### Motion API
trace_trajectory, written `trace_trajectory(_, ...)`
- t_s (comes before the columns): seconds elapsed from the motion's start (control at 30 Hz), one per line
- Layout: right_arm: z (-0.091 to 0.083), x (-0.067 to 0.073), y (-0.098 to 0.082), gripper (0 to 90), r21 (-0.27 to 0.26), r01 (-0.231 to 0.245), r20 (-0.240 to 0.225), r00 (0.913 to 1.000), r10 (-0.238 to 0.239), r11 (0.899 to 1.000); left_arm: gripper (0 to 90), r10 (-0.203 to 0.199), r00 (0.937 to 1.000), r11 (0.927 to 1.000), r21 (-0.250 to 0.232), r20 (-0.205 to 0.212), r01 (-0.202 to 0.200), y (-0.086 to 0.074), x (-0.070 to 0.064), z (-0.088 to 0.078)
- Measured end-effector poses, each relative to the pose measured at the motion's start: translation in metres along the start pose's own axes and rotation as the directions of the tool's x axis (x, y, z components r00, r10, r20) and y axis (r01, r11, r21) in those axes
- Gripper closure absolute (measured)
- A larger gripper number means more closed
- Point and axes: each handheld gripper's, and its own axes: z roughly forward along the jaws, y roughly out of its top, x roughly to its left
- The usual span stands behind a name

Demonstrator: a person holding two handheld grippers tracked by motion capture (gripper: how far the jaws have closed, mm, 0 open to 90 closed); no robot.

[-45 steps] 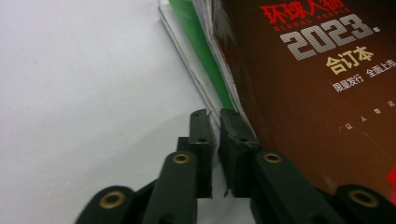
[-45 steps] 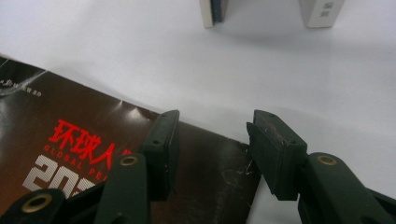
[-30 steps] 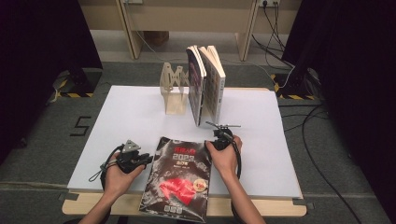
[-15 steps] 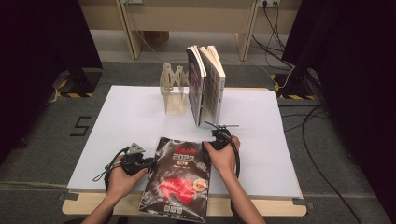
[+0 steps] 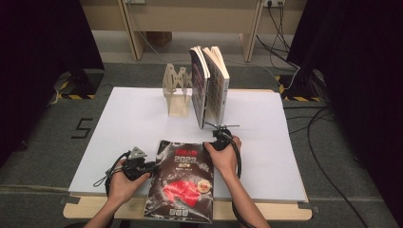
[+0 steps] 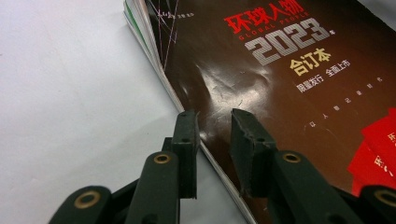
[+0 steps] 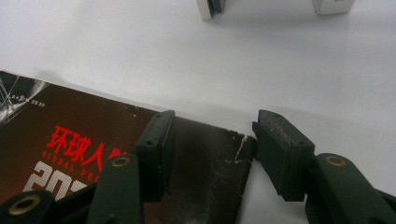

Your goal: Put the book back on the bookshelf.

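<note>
White surface (image 5: 133,118) carrying, at its near edge, a dark magazine (image 5: 183,183) lying flat, cover up. Beyond the magazine stand two upright books (image 5: 210,85) beside a wooden rack (image 5: 175,88). Left gripper (image 5: 148,168) at the magazine's left edge, jaws apart astride that edge, having just been opening. Right gripper (image 5: 214,142) at its far right corner, jaws wide apart, likewise just opened.

magazine (image 5: 183,183) on table (image 5: 128,118) front, standing books (image 5: 210,83) behind, rack (image 5: 175,90) left
</note>
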Motion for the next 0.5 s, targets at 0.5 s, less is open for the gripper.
trace_trajectory(0.5,-0.0042,0.0024,-0.0076,49.2,-0.004,-0.045,-0.016,0.9989,0.045,0.999,71.8,0.009,0.9997,0.9999,-0.013,-0.023,-0.009,-0.0019,-0.0034,0.0002)
